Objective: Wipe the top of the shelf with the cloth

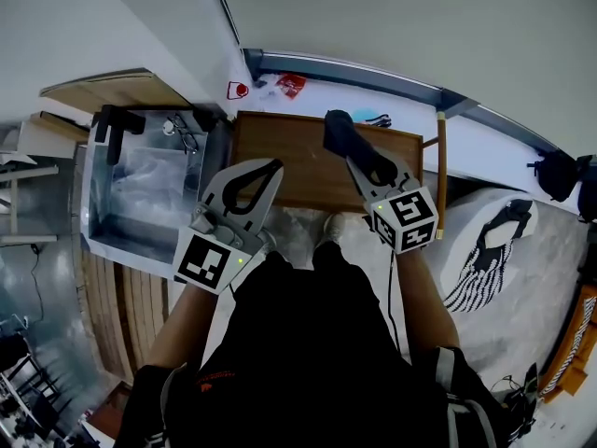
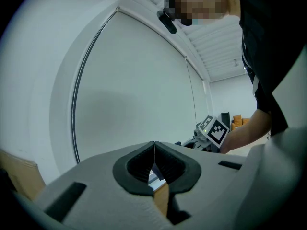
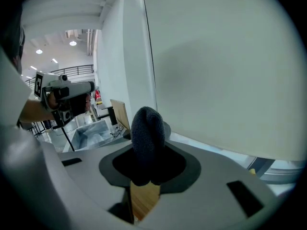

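The dark grey knitted cloth (image 1: 340,131) (image 3: 146,137) is bunched into an upright roll and pinched between the jaws of the right gripper (image 1: 358,160) (image 3: 147,163). It stands out past the jaw tips, over the rear right part of the brown wooden shelf top (image 1: 291,161). Whether the cloth touches the wood cannot be told. The left gripper (image 1: 270,168) (image 2: 154,151) hangs over the front left part of the same shelf top, its jaws pressed together with nothing between them. Just left of the shelf stands a clear plastic bin (image 1: 100,215) lined with crumpled film. Behind the shelf, by the white wall (image 1: 392,17), lies a small red packet (image 1: 291,84).
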A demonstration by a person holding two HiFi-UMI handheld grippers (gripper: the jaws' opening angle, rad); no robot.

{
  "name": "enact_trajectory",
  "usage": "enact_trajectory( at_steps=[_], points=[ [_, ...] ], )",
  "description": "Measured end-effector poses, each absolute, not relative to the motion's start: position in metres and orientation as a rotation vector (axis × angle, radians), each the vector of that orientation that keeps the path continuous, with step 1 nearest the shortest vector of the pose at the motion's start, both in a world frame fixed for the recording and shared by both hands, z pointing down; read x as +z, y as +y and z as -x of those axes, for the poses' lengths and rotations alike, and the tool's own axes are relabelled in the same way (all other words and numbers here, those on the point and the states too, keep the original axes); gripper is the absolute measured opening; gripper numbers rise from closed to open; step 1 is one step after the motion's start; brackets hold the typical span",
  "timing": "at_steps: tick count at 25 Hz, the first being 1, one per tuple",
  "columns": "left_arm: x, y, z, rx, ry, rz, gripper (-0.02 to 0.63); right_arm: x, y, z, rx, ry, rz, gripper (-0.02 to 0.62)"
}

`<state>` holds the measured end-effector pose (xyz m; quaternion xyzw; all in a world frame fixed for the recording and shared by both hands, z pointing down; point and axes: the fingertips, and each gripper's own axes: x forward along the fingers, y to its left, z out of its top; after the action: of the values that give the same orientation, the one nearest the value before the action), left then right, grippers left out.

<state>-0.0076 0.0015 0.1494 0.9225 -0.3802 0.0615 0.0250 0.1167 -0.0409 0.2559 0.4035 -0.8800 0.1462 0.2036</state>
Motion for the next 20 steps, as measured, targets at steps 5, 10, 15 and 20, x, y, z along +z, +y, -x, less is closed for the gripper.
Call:
enact_trajectory(
  at_steps=[5,10,15,20],
  points=[
    [0.147,0.001,0.014,0.181,-1.186,-2.857,0.023,0.243,-0.041,-0.105,0.387,-2.485,-1.107,0.101],
    [0.144,-0.001,0.019,0.174,-1.191,-2.851,0.023,0.226,-0.041,-0.093,0.36,-2.518,-1.093,0.101],
    [0.138,-0.005,0.02,0.164,-1.189,-2.871,0.023,0.218,-0.044,-0.086,0.346,-2.532,-1.083,0.101],
    [0.134,-0.007,0.02,0.161,-1.189,-2.877,0.023,0.212,-0.044,-0.083,0.334,-2.543,-1.077,0.101]
  ],
)
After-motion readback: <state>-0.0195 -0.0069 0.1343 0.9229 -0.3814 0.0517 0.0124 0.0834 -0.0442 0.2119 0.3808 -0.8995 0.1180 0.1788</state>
